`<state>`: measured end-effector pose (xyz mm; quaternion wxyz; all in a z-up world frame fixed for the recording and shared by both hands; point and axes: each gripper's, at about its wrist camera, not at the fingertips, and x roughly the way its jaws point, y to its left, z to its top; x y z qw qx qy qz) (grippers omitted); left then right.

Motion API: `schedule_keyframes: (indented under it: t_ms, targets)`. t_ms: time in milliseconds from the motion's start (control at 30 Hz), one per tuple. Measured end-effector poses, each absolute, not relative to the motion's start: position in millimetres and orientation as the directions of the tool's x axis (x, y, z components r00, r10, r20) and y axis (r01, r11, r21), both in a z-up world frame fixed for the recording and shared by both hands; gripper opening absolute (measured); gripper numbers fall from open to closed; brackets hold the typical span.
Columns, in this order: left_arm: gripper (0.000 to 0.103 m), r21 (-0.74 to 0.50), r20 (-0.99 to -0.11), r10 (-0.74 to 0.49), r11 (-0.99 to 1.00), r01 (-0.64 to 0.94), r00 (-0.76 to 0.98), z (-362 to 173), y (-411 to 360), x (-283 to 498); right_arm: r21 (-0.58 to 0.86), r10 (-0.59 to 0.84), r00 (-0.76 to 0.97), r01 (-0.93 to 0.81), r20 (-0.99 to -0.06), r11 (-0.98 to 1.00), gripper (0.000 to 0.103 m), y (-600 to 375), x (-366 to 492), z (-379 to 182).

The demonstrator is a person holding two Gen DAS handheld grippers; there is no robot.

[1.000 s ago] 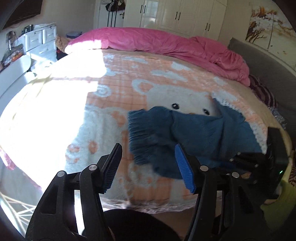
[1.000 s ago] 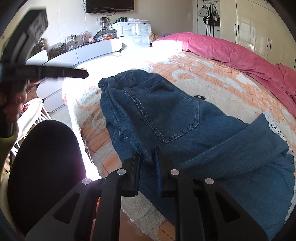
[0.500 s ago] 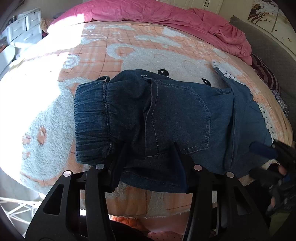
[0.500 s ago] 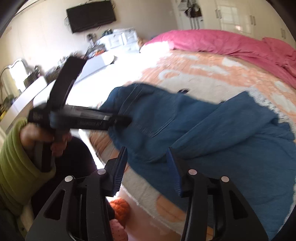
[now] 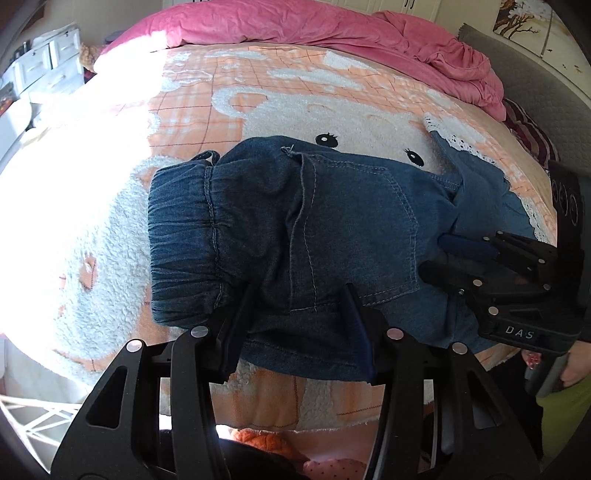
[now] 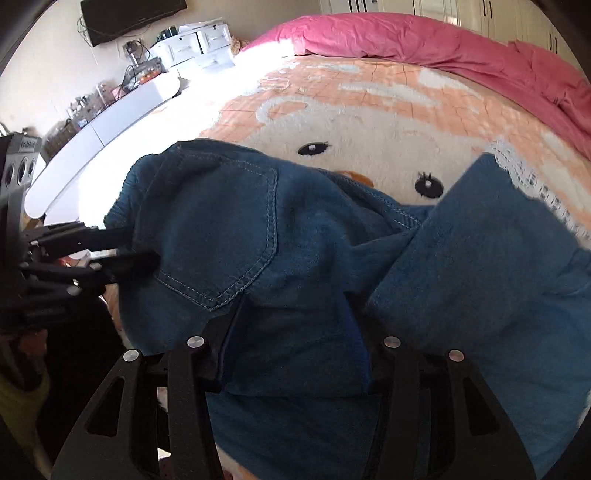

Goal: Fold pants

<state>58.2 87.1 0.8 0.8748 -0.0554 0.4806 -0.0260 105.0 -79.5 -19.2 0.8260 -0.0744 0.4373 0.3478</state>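
Nearest the left wrist camera, the left gripper point(image 5: 301, 325) stands about half open, its pads straddling the near hem of the pants point(image 5: 317, 236) without visibly pinching the denim; from this view one cannot tell for certain that the cloth is free of them. In the right wrist view the right gripper point(image 6: 295, 339) has its jaws opening, a fold of denim lying between them but not pressed; the cloth looks released.

The pants lie doubled on the plush blanket point(image 5: 110, 236) near the bed's front edge, elastic waistband point(image 5: 181, 243) to the left, back pocket point(image 6: 225, 236) up, one lace-trimmed leg point(image 6: 491, 236) splayed toward the right.

The likely trouble: the near hem overhangs the edge, so a careless pull could drag the whole bundle off the bed; the fuzzy blanket may snag and bunch the lower layer; a pinch taking only the top layer would undo the fold; the splayed leg could leave the result crooked. Beyond, the pink duvet point(image 5: 332, 26) lies well clear.
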Motion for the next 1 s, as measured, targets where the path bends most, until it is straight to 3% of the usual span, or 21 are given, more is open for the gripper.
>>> schedule_keyframes:
  t_ms: [200,333,467,700,767,1000]
  targets:
    - [0.041,-0.128,-0.811,-0.099,0.992,-0.01,0.577,14.5,86.0,50.4,0.275,0.6,0.405,-0.62,-0.689,0.735,0.051,-116.2,102.9,14.5]
    - [0.042,-0.136,-0.772,-0.114,0.991,0.012,0.625,41.0,80.5,34.5,0.289,0.575,0.513,-0.532,-0.638,0.796,0.053,-160.1,113.7,37.3]
    - [0.05,-0.108,-0.73,-0.122,0.992,0.063,0.673,66.8,57.5,24.3,0.299,0.532,0.585,-0.451,-0.612,0.841,0.053,-191.0,126.3,45.7]
    - [0.051,-0.191,-0.748,-0.299,0.952,0.239,0.593,57.7,-6.1,63.1,0.293,0.475,0.629,-0.377,-0.615,0.879,0.055,-217.1,141.8,47.1]
    - [0.051,-0.21,-0.77,-0.326,0.941,0.265,0.548,44.3,-22.2,78.8,0.292,0.467,0.636,-0.367,-0.614,0.883,0.062,-218.8,146.3,51.8]
    - [0.035,-0.25,-0.795,-0.353,0.932,0.263,0.493,4.2,-37.6,98.0,0.25,0.429,0.598,-0.361,-0.677,0.898,0.069,-196.3,180.6,53.8]
